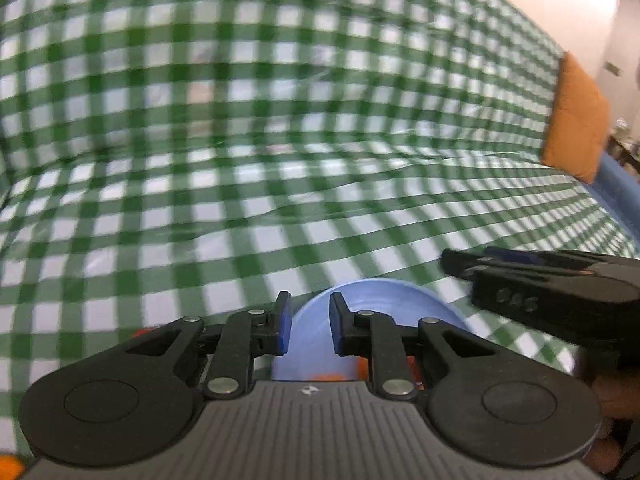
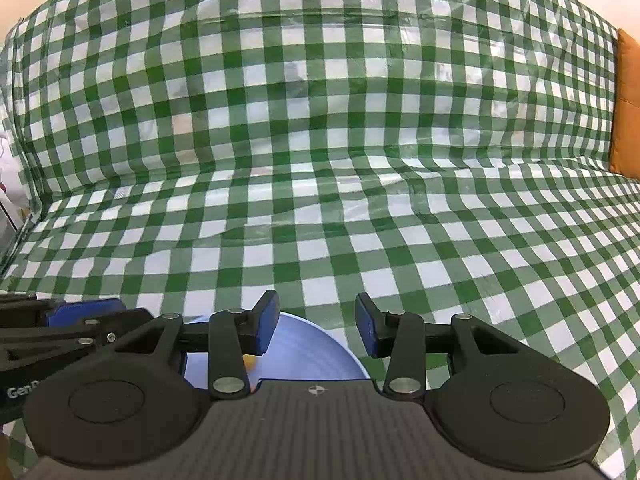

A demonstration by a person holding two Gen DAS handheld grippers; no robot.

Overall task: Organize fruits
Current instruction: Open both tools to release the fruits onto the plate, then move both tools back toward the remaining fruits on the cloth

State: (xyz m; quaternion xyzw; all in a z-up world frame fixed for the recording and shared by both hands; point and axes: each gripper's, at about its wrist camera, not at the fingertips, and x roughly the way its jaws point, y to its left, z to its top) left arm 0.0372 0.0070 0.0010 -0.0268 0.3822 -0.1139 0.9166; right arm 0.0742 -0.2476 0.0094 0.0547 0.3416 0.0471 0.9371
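Note:
A light blue plate (image 1: 380, 304) lies on the green checked cloth, just below and ahead of my left gripper (image 1: 310, 312), which is open and empty. Bits of orange fruit (image 1: 328, 377) show under its body, mostly hidden. In the right wrist view the same plate (image 2: 312, 344) sits below my right gripper (image 2: 316, 312), which is open and empty. A small yellow-orange piece (image 2: 250, 360) shows on the plate behind the left finger. The right gripper also shows in the left wrist view (image 1: 520, 276), and the left gripper in the right wrist view (image 2: 72, 320).
The green and white checked cloth (image 2: 320, 160) covers the seat and rises up the back. An orange cushion (image 1: 576, 120) stands at the far right, also in the right wrist view (image 2: 628, 108). Another orange piece (image 1: 10, 466) shows at the lower left corner.

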